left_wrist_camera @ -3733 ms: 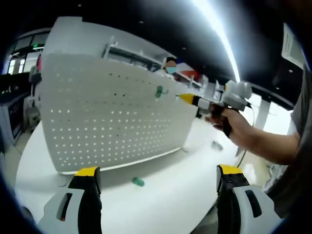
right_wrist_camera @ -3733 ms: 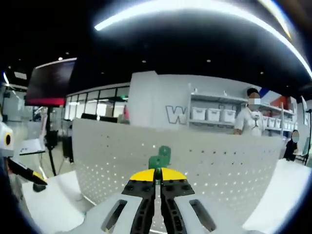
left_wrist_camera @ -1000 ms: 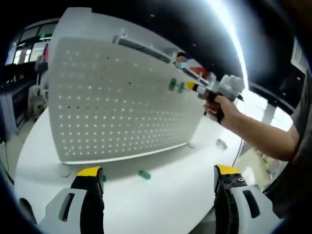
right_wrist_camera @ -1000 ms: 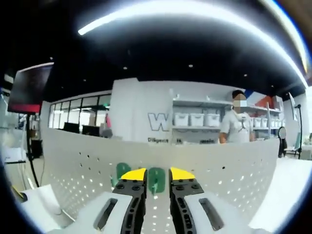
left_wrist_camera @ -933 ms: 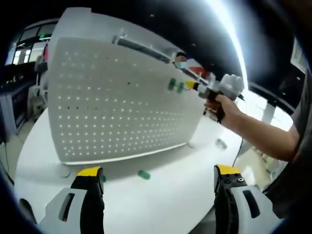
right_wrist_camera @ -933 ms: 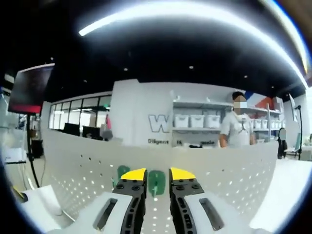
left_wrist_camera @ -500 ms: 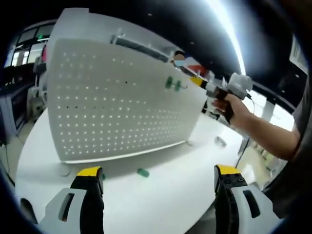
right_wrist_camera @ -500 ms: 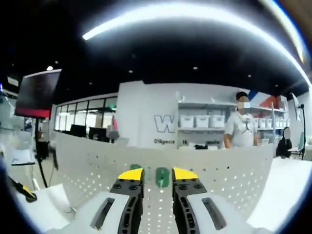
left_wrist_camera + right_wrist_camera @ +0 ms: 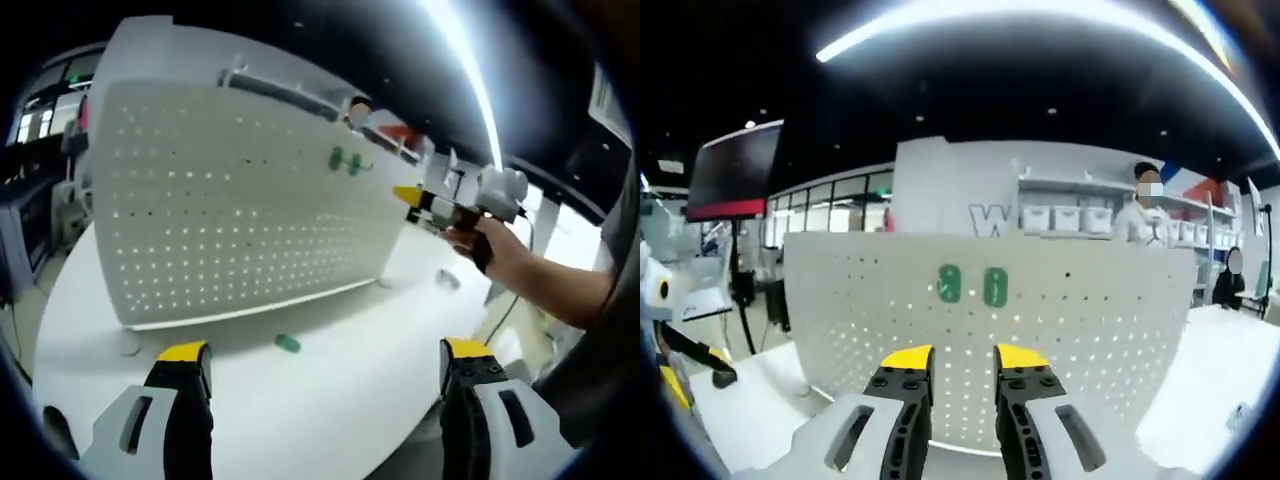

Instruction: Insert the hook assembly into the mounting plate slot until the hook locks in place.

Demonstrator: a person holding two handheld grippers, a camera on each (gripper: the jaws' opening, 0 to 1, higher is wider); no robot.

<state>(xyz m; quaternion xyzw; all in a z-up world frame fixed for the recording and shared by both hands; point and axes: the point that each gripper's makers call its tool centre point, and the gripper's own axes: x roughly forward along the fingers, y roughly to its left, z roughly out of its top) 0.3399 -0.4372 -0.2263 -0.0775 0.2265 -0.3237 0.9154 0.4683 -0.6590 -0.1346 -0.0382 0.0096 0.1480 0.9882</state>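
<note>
right gripper (image 9: 963, 358): fingers parted, empty, now backed off from the pegboard (image 9: 1090, 330) | left gripper (image 9: 325, 362): fingers wide apart, empty, low over the desk (image 9: 330, 400) | 2 green hooks (image 9: 970, 285) sit side by side on the pegboard, released | 1 more hook (image 9: 288, 344) lies on desk | judged: insertion done

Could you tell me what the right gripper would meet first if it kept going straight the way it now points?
Most likely the white pegboard, below the two green hooks hanging on it. The right gripper is open and faces the board squarely, with nothing visible between them; how far off is unclear.
</note>
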